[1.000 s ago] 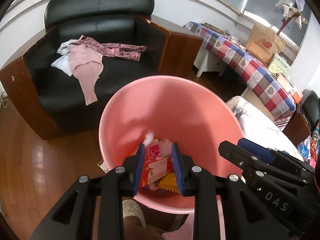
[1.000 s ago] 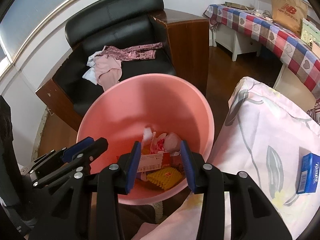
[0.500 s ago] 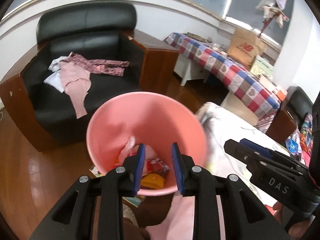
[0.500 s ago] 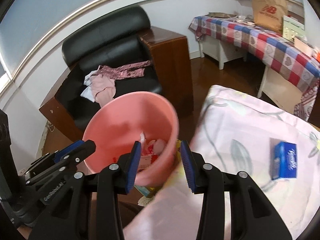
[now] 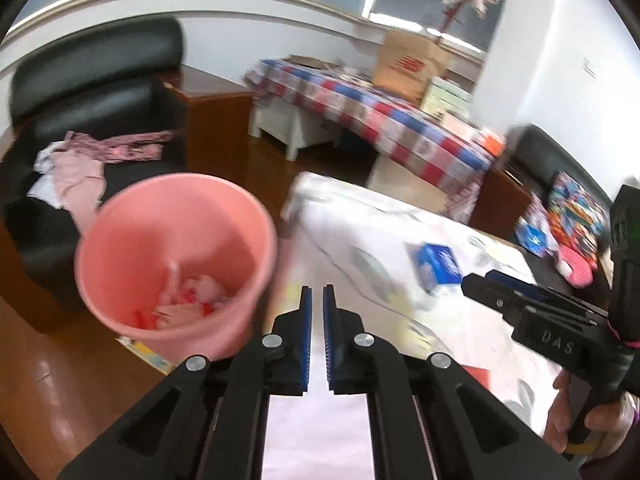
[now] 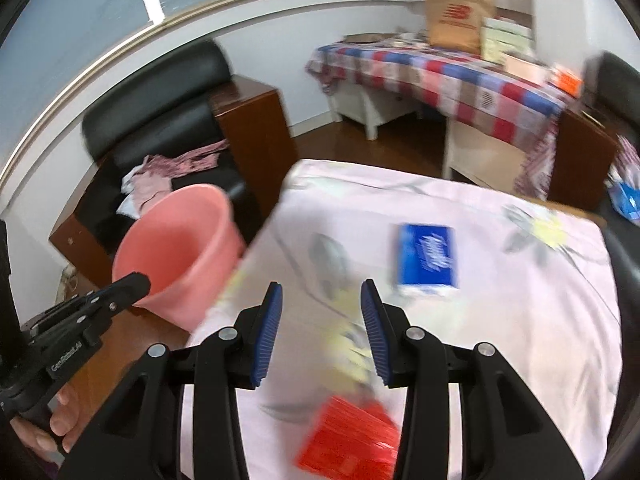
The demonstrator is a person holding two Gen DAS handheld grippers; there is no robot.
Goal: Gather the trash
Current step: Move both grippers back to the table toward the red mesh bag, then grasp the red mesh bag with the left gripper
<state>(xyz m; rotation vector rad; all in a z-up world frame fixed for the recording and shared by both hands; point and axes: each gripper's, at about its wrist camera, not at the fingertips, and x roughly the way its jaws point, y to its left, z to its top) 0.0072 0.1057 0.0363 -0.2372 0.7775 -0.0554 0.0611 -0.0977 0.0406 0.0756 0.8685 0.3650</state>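
Pink bin [image 5: 176, 256] beside cloth-covered table [image 6: 500, 300]; blue packet [image 6: 428, 258], red packet [image 6: 352, 440] on top.

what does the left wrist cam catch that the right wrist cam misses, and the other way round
Only the left wrist view looks down into the pink bin and shows the trash lying in it; its own left gripper has empty jaws, closing. Only the right wrist view shows the red packet on the bed, below the open, empty right gripper. Both show the bin, the blue box, the flowered bedsheet and the black armchair.
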